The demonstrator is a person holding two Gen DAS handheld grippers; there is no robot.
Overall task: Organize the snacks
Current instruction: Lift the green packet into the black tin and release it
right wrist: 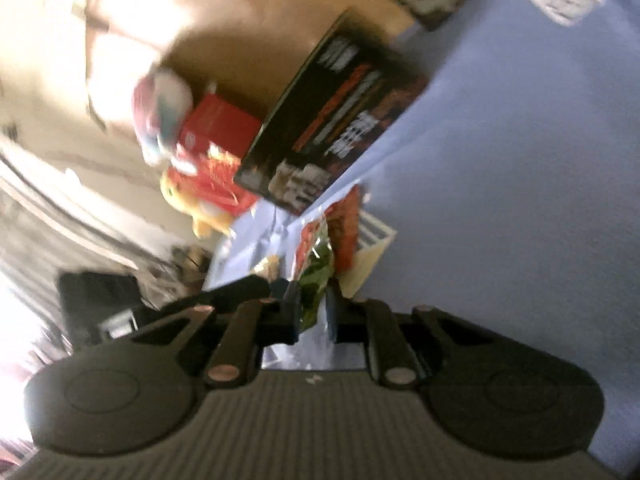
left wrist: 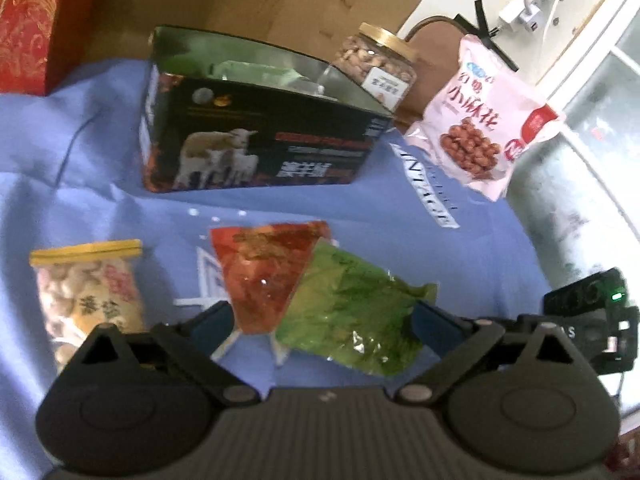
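Note:
A red packet (left wrist: 264,272) and a green packet (left wrist: 352,312) lie overlapping on the blue cloth (left wrist: 120,200). My left gripper (left wrist: 322,320) hovers just in front of them, open wide, its fingers either side of the pair without touching them. In the blurred, rolled right wrist view, my right gripper (right wrist: 313,312) is shut on the near edge of the green packet (right wrist: 316,276), with the red packet (right wrist: 344,232) just beyond. An open black tin (left wrist: 260,136) with a sheep picture stands behind the packets.
A bag of pale snacks with a yellow seal (left wrist: 88,288) lies at the left. A nut jar (left wrist: 376,60) and a pink bag (left wrist: 480,120) sit right of the tin. A red box (left wrist: 28,20) is far left. A black device with a green light (left wrist: 592,312) is at the right edge.

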